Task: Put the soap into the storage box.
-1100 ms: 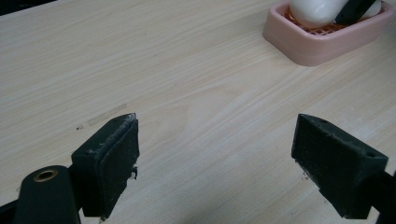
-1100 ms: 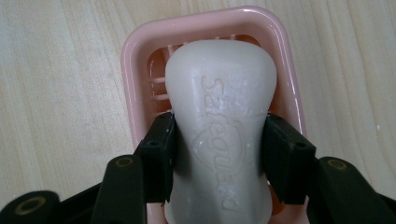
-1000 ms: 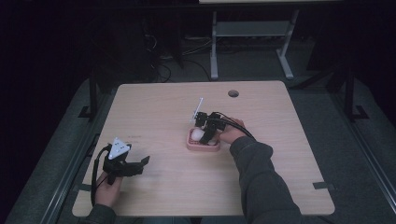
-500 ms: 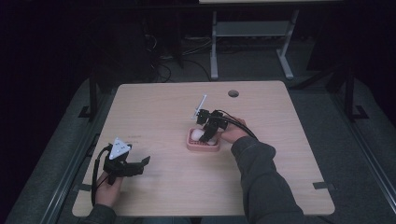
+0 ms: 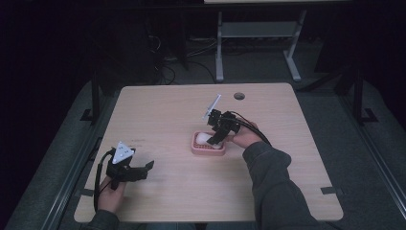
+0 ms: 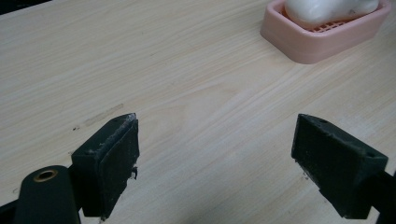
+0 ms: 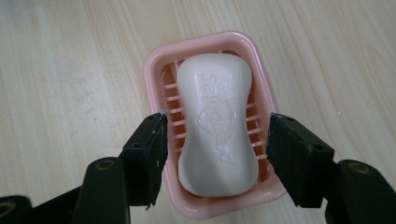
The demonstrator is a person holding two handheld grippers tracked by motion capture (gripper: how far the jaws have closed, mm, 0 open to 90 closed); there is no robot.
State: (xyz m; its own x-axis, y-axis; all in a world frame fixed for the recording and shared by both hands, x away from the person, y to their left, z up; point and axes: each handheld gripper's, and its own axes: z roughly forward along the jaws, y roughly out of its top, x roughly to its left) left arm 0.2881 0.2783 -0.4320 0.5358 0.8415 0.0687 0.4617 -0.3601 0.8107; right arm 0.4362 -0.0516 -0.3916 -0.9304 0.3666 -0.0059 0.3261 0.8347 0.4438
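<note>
1. Counter point(image 5: 172, 110): a pale wood-grain top with a round cable hole point(image 5: 239, 96) near its 1 o'clock corner.
2. Container: one pink soap dish point(image 5: 207, 145) sits just right of the counter's centre. It has a raised rim and a slotted floor.
3. Contents: a single white soap bar point(image 7: 217, 123) lies lengthwise in the dish on the slotted floor. It is waisted in outline and carries embossed lettering on its upper face. In the right gripper view the bar fills most of the dish's length.
4. Right tongs point(image 7: 215, 144): held above the dish, pointing down at it. The jaws stand spread, one on either side of the bar's waist; a gap shows between each pad and the soap. In the high view the right tongs point(image 5: 214, 139) are tilted, with the grey plate raised toward 12 o'clock.
5. Left tongs point(image 5: 143, 168): held low at the counter's 7 o'clock area, well apart from the dish. In the left gripper view the jaws stand wide apart with bare counter between them, and the dish appears at 1 o'clock.
6. Hands: the left hand point(image 5: 111, 194) is at the counter's near edge; the right hand point(image 5: 245, 138) is just beside the dish at 3 o'clock.
</note>
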